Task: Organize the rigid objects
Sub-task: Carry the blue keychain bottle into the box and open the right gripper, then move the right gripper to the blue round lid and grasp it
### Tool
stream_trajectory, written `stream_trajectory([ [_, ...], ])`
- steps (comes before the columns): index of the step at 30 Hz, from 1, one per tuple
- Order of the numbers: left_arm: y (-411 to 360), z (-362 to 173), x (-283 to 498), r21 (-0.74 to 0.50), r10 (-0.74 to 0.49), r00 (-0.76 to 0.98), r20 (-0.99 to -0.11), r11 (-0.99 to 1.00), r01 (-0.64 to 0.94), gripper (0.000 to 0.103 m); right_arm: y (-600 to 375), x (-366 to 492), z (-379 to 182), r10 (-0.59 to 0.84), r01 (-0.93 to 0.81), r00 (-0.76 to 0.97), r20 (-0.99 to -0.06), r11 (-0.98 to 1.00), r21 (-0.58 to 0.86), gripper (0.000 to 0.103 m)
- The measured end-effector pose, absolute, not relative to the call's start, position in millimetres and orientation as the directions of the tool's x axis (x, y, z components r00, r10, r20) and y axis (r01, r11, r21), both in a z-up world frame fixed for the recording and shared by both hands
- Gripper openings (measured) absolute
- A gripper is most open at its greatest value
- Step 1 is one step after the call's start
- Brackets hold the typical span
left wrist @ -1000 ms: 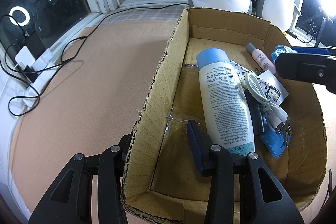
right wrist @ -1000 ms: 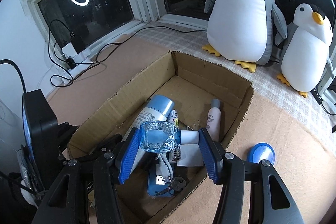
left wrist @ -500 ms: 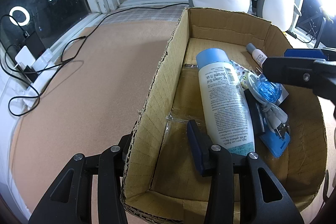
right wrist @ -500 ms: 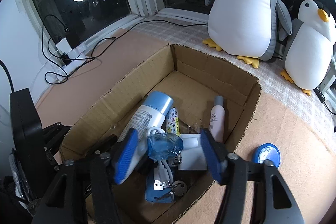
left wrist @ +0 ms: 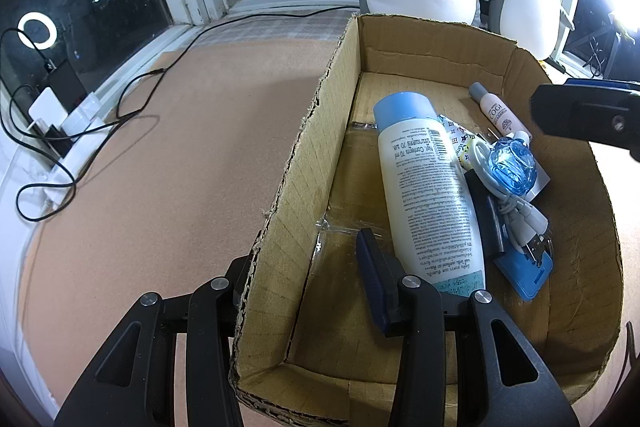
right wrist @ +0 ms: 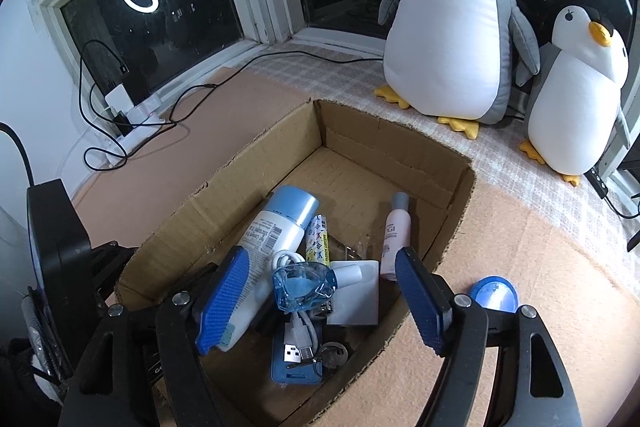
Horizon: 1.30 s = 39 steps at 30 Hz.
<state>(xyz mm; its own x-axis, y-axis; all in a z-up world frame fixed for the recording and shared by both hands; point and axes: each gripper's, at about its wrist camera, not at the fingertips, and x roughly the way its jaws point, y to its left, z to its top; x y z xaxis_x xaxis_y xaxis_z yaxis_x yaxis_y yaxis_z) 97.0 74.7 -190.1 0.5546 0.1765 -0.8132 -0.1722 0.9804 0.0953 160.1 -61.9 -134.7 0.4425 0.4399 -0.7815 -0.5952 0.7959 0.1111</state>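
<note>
An open cardboard box (left wrist: pixel 320 131) (right wrist: pixel 452 223) holds a white bottle with a blue cap (left wrist: pixel 424 179) (right wrist: pixel 272 235), a small pink bottle (left wrist: pixel 500 111) (right wrist: pixel 394 231), a white cable (left wrist: pixel 516 203) (right wrist: pixel 300 331), a blue flat case (left wrist: pixel 528 267) (right wrist: pixel 296 367) and a clear blue bottle (left wrist: pixel 514 167) (right wrist: pixel 302 285) lying on top. My left gripper (left wrist: pixel 308 267) is shut on the box's left wall, one finger inside and one outside. My right gripper (right wrist: pixel 320 303) is open and empty above the blue bottle.
A blue round lid (right wrist: pixel 494 295) lies on the brown mat right of the box. Two plush penguins (right wrist: pixel 452 19) (right wrist: pixel 576 99) stand behind it by the window. A power strip with cables (left wrist: pixel 60 131) (right wrist: pixel 132 107) sits at the left.
My right gripper opened and let go of the clear blue bottle, which now lies in the box on the other items. The gripper has risen and pulled back. The left gripper has not moved.
</note>
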Motion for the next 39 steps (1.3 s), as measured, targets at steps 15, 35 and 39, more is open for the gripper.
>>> stream_trajectory([
  [15,74.7,-190.2,96.9,0.096,0.177,0.555,-0.813,0.980,-0.172,0.042,-107.9,159.9,-121.6,0.422,-0.549,0.494,-0.760,0.829,0.104,0.072],
  [35,74.4,-190.1,97.1,0.095,0.177,0.555,-0.813,0.980,-0.173,0.042,-180.2,172.7,-141.8,0.340,-0.487,0.496,-0.799,0.871,0.068,0.078],
  [39,74.6,-190.3,96.9,0.095,0.177,0.555,-0.813,0.980,-0.173,0.042,-178.3,174.3,-154.0,0.299,-0.495,0.488,-0.820,0.869,0.022,0.078],
])
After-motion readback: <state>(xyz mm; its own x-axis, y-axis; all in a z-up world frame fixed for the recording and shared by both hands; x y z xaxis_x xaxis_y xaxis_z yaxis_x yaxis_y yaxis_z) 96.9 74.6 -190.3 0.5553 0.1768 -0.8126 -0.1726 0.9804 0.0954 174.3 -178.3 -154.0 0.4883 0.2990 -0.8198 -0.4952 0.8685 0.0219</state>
